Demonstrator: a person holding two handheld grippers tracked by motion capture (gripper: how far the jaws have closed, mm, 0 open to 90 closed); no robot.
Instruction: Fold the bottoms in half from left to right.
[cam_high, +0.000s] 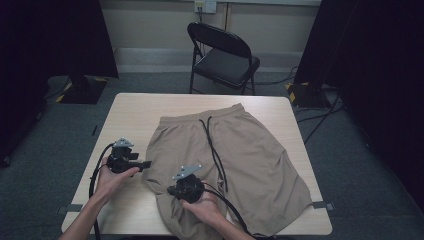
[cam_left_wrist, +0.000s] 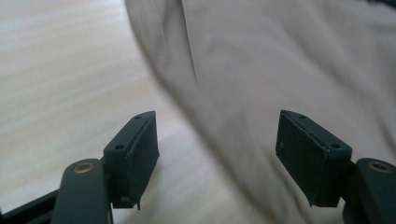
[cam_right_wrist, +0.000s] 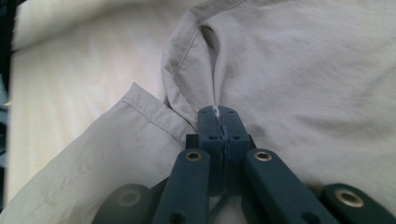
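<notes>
Tan shorts (cam_high: 240, 150) rumpled on table (cam_high: 135, 112); right gripper (cam_right_wrist: 218, 122) pinching hem fold; left gripper (cam_left_wrist: 217, 144) fingers spread wide, empty

You are working on a tabletop (cam_high: 135, 112) that is showing a pale, smooth, matt wood-grain finish. The shorts (cam_high: 250, 150) are lying as thin tan woven cloth, matt and softly creased, with a stitched hem (cam_right_wrist: 140, 105) and a black cord (cam_high: 216, 155). Your left gripper (cam_left_wrist: 217, 154) is showing matt black plastic with rough pads (cam_left_wrist: 306, 158); your right gripper (cam_right_wrist: 219, 123) is showing brass-coloured metal rivets (cam_right_wrist: 263, 156).
</notes>
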